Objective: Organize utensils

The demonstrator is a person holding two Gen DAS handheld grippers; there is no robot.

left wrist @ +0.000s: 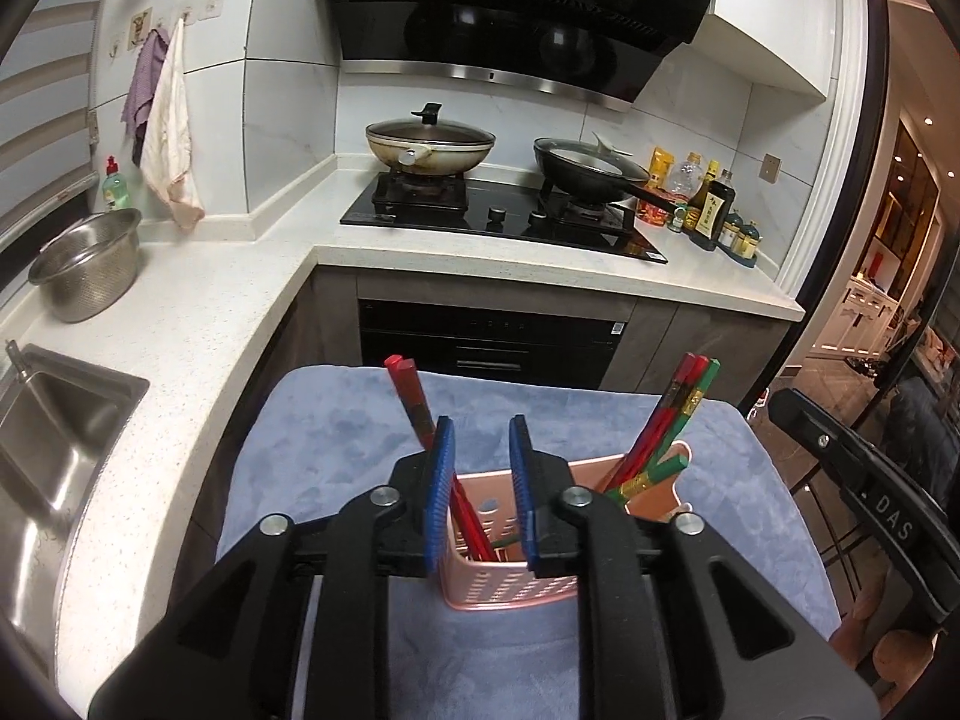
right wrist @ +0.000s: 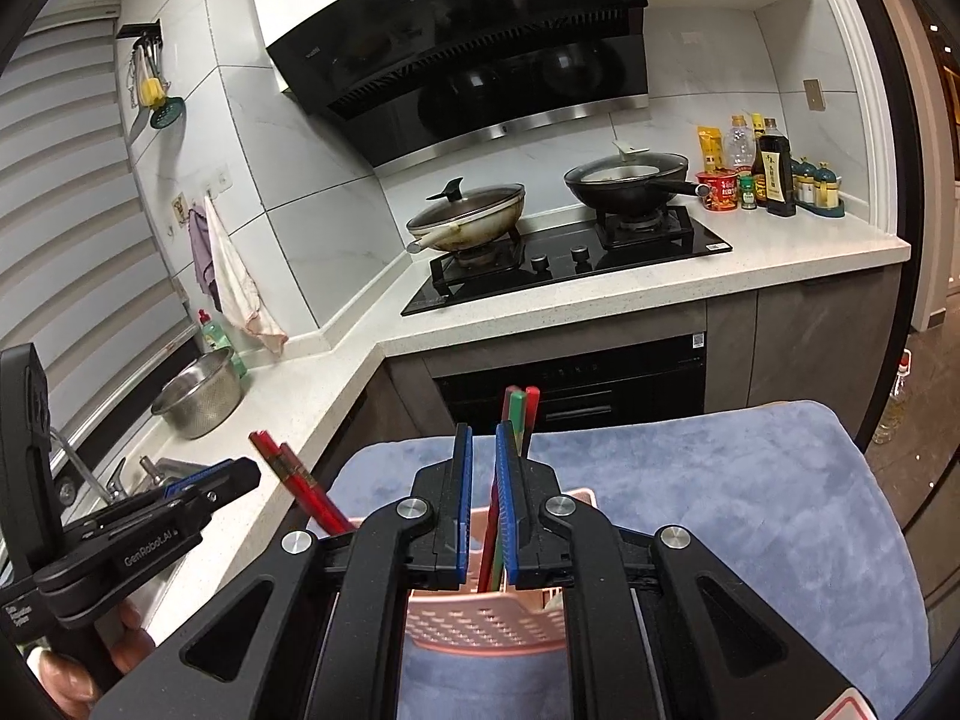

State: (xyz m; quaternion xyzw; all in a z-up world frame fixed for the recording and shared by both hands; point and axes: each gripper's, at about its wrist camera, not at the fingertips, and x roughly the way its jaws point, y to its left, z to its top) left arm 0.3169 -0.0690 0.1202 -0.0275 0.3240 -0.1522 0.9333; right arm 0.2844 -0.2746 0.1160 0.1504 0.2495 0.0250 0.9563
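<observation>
Sink (left wrist: 54,420) shows only past left claw (left wrist: 483,429).

Dim indoor kitchen light, cool in tone, with strong fisheye warp in both views.

Light comes from overhead: the glossy black hood (left wrist: 516,18) carries round reflections and a bright glare band along its steel trim, and the steel sink (left wrist: 54,438) and bowl (left wrist: 87,264) show soft highlights. Small ceiling spots glow warm in the room at the right edge of the left wrist view. The white counter (right wrist: 630,294) is the brightest surface; the cupboard fronts below it fall into shadow. Straight lines bow hard near the borders, and the corners go black with vignetting. The blue cloth (left wrist: 336,438) looks soft and slightly noisy. Both views are mostly sharp, with mild blur at the rims.
</observation>
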